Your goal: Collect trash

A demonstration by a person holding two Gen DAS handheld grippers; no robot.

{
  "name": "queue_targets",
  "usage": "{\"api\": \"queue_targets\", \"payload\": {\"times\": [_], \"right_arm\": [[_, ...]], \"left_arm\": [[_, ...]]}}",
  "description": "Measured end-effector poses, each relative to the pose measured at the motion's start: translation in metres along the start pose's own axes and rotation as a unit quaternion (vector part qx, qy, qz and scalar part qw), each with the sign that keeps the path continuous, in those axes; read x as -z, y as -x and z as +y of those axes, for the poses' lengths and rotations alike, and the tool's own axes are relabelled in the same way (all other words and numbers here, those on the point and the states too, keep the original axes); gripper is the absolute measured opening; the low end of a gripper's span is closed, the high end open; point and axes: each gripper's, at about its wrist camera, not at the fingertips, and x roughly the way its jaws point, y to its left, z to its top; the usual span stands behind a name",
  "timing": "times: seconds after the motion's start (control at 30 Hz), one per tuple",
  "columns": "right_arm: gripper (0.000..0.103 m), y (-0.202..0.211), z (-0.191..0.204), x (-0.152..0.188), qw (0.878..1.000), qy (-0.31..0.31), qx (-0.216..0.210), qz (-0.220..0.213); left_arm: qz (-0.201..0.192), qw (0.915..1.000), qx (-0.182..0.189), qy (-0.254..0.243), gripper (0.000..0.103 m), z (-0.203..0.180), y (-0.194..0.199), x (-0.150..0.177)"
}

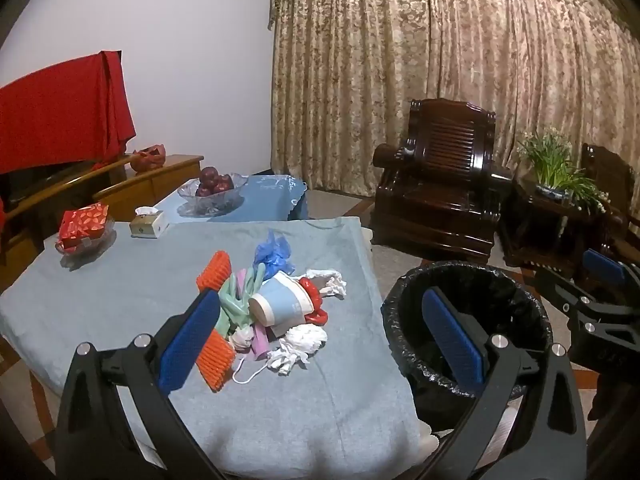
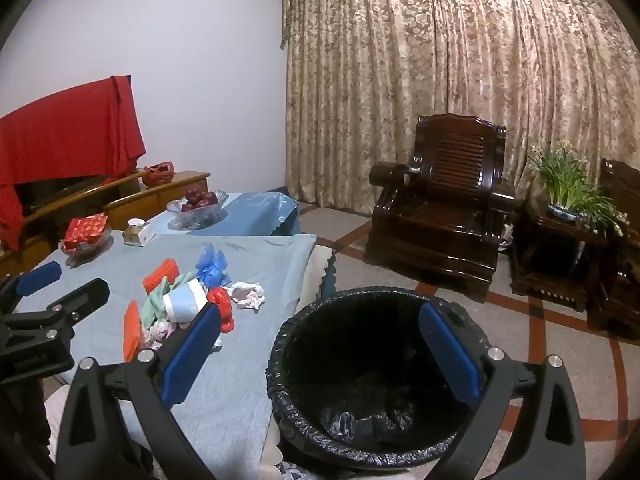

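A pile of trash lies mid-table on the grey-blue cloth (image 1: pixel 120 300): a pale blue paper cup (image 1: pixel 280 304) on its side, two orange pieces (image 1: pixel 214 274), a blue plastic bag (image 1: pixel 274 256), green gloves (image 1: pixel 236 304), red plastic (image 1: pixel 314 296) and white tissues (image 1: pixel 306 338). A black-lined bin (image 1: pixel 404 320) stands on the floor right of the table. My left gripper (image 1: pixel 319 294) hangs open above the table's near edge, short of the pile. My right gripper (image 2: pixel 319 308) is open over the bin (image 2: pixel 280 360), nothing between its fingers.
At the table's far side stand a glass bowl of apples (image 1: pixel 214 190), a tissue box (image 1: pixel 149 223) and a dish with a red packet (image 1: pixel 84 226). A dark wooden armchair (image 1: pixel 440 184) and a potted plant (image 1: pixel 556 172) stand by the curtain.
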Motion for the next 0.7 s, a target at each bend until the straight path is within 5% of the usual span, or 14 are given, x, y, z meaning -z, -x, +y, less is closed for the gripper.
{"api": "queue_targets", "payload": {"times": [0.7], "right_arm": [[0.097,-0.0004,0.0004,0.0005,1.0,0.001,0.0,-0.001]], "left_arm": [[-0.001,1.0,-0.001,-0.005,0.098,-0.0006,0.0003,0.0001]]}}
